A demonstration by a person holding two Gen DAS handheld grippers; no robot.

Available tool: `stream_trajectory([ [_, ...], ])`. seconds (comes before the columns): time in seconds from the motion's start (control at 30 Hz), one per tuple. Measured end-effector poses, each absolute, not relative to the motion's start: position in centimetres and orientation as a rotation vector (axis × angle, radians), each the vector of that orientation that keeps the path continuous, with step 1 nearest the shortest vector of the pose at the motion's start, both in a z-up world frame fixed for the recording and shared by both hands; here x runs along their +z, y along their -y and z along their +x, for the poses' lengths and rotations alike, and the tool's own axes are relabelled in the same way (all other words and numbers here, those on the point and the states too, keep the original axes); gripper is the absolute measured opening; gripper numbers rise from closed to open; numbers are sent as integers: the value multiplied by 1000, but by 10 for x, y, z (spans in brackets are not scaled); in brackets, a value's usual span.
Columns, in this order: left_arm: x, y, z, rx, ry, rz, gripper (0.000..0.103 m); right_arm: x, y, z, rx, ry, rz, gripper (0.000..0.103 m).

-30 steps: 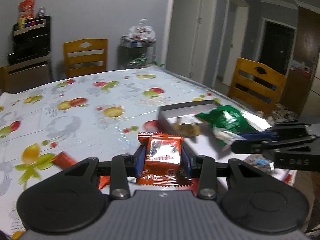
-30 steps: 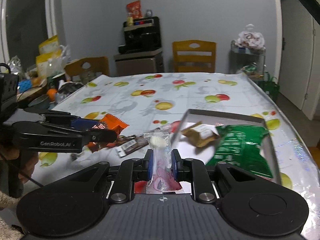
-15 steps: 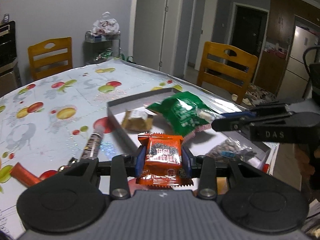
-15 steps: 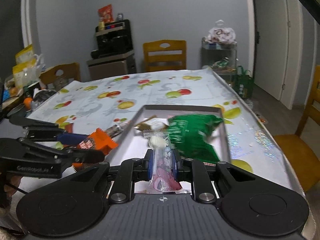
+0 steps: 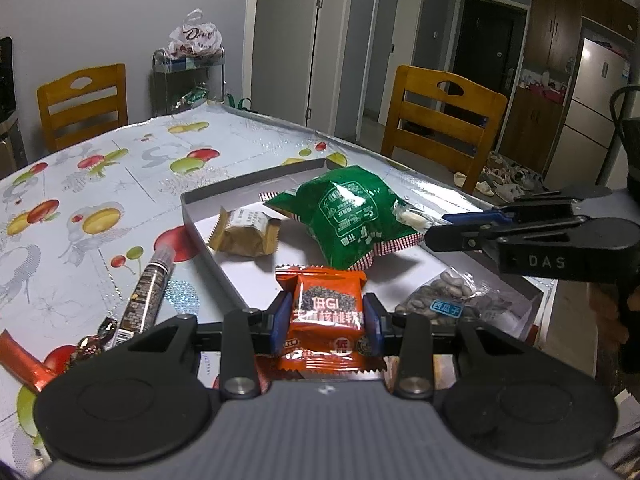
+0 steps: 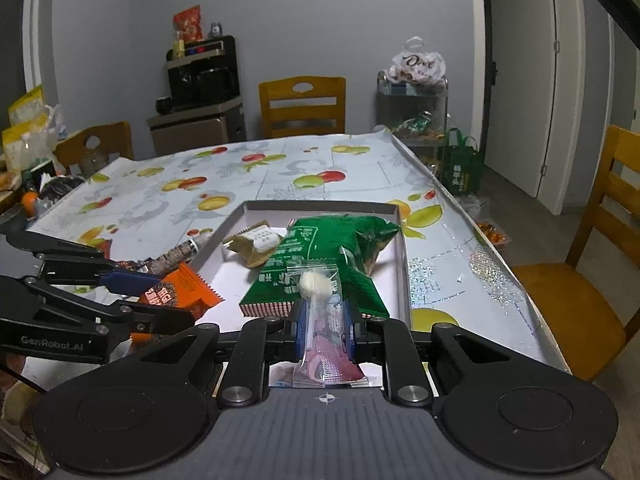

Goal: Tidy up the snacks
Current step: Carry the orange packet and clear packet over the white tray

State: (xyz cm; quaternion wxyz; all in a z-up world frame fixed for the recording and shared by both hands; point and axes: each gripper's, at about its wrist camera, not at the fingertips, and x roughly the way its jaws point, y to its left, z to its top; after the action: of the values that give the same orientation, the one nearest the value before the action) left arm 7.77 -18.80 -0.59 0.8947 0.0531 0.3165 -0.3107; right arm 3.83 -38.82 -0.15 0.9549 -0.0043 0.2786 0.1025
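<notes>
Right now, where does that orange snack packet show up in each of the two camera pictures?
Left wrist view: orange packet at bottom centre, clamped in the left gripper.
Right wrist view: orange packet at left, beside the tray.
Shared landmark: the green bag lying in the grey tray.

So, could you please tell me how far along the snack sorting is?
Done: green bag, brown packet and seed pouch lie in the tray. In hand: left tongs grip an orange packet, right tongs a clear sachet. Left: dark stick on the table.
</notes>
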Motion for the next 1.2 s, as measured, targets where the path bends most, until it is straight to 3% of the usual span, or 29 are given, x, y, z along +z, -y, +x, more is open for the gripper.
stream_trajectory([
  [1.2,-20,202,69,-732,-721,150,36,-20,397,32,188,-677,-20,21],
])
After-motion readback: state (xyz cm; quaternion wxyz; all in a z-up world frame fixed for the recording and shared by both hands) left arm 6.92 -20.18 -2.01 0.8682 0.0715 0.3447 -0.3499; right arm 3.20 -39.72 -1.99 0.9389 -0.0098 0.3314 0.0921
